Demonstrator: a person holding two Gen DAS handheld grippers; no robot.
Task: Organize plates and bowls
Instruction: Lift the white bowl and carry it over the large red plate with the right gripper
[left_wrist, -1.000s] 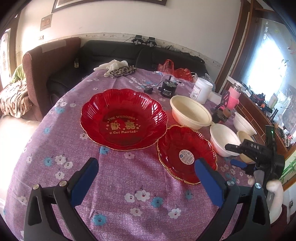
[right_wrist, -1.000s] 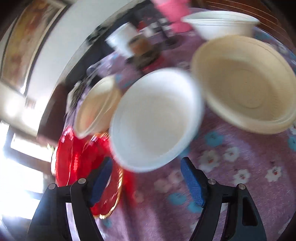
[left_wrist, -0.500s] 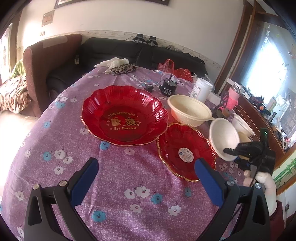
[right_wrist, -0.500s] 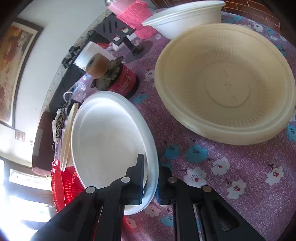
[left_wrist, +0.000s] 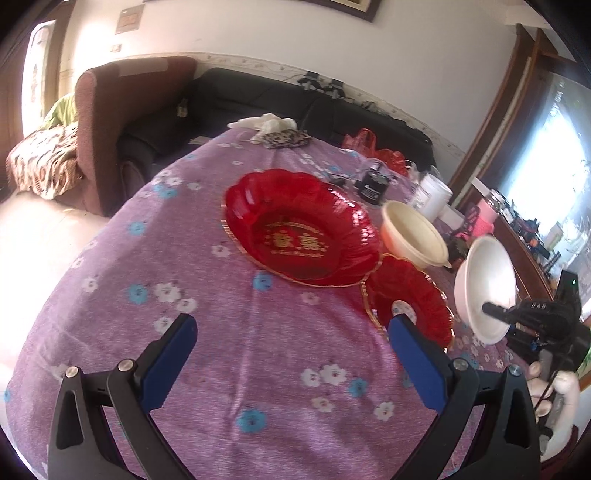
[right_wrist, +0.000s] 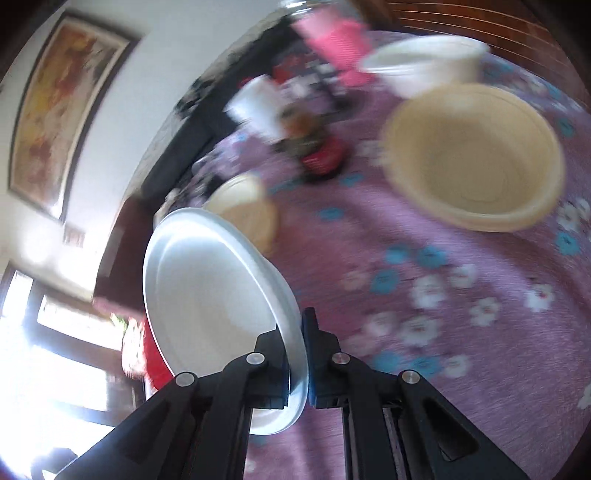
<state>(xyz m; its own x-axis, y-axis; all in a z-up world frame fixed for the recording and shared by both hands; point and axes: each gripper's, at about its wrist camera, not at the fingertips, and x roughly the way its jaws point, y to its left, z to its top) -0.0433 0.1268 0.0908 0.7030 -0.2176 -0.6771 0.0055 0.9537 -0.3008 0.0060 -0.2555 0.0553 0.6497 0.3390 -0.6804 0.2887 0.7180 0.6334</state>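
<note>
My right gripper (right_wrist: 297, 354) is shut on the rim of a white bowl (right_wrist: 210, 295) and holds it tilted above the purple floral tablecloth; the bowl (left_wrist: 485, 286) and the right gripper (left_wrist: 495, 308) also show in the left wrist view. My left gripper (left_wrist: 290, 354) is open and empty above the near part of the table. A large red plate (left_wrist: 299, 240) and a small red plate (left_wrist: 408, 299) lie ahead of it. A cream bowl (left_wrist: 413, 232) stands behind them. Another cream bowl (right_wrist: 472, 155) and a white bowl (right_wrist: 424, 62) stand at the right.
A white jar (left_wrist: 430, 195), a black jar (left_wrist: 373, 184), a pink item (left_wrist: 484, 218) and a red bag (left_wrist: 369, 147) sit at the table's far side. A small red can (right_wrist: 321, 155) stands between the bowls. A sofa (left_wrist: 229, 103) stands behind the table.
My right gripper has closed on the white bowl's rim and lifted it off the table, tilting it. The left gripper has stayed open and drifted a little.
</note>
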